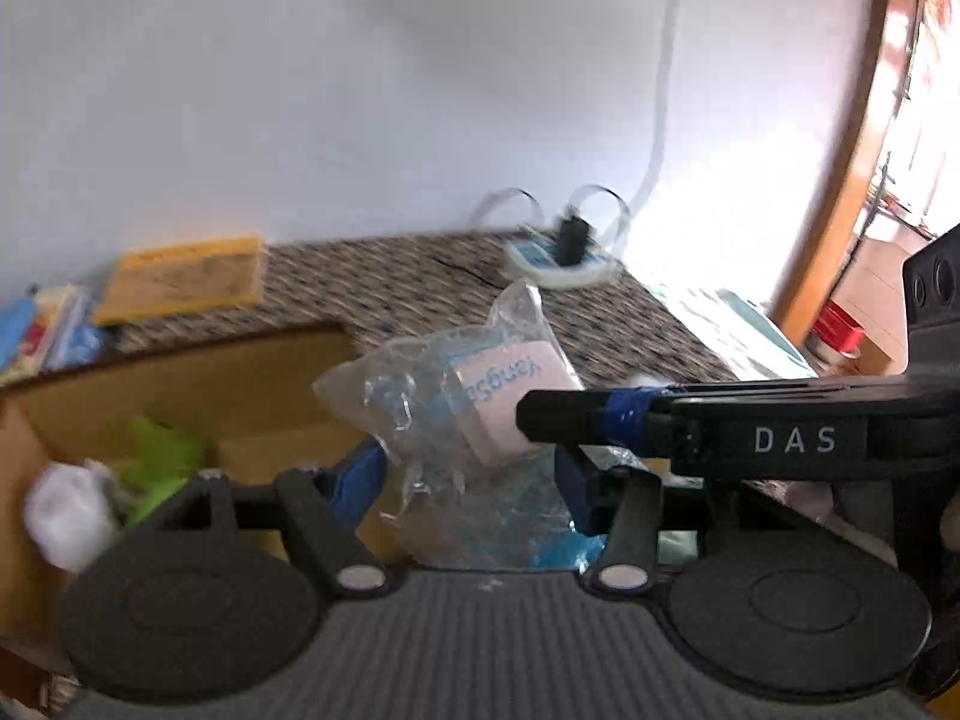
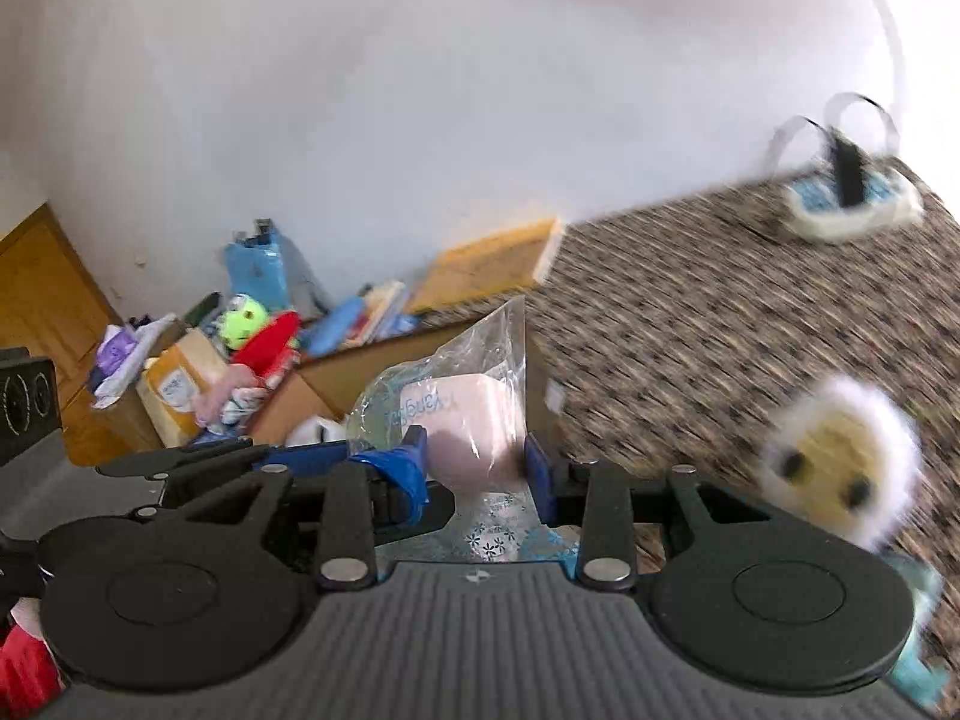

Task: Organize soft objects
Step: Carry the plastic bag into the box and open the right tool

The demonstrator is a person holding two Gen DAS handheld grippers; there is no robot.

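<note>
Above the open cardboard box [image 1: 180, 384]: clear plastic bag [image 1: 420, 420] containing pink sponge block [image 2: 474, 426], clamped between the right gripper [image 2: 474, 456] pads; left gripper [image 1: 474, 480] half-spread around the bag's lower part, contact unclear.

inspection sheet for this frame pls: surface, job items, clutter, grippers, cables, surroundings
Surface: speckled brown-and-cream woven tabletop.
Job's things: clear plastic bag with a pink foam block held up between both grippers; open cardboard box holding green and white soft items; round white-furred plush face on the tabletop.
Clutter: yellow padded envelope; pile of toys and books.
Grippers: right gripper shut on the pink block; left gripper flanks the bag, contact unclear.
Cables: white cord down the wall to a white power strip.
Surroundings: white wall; wooden door frame.
</note>
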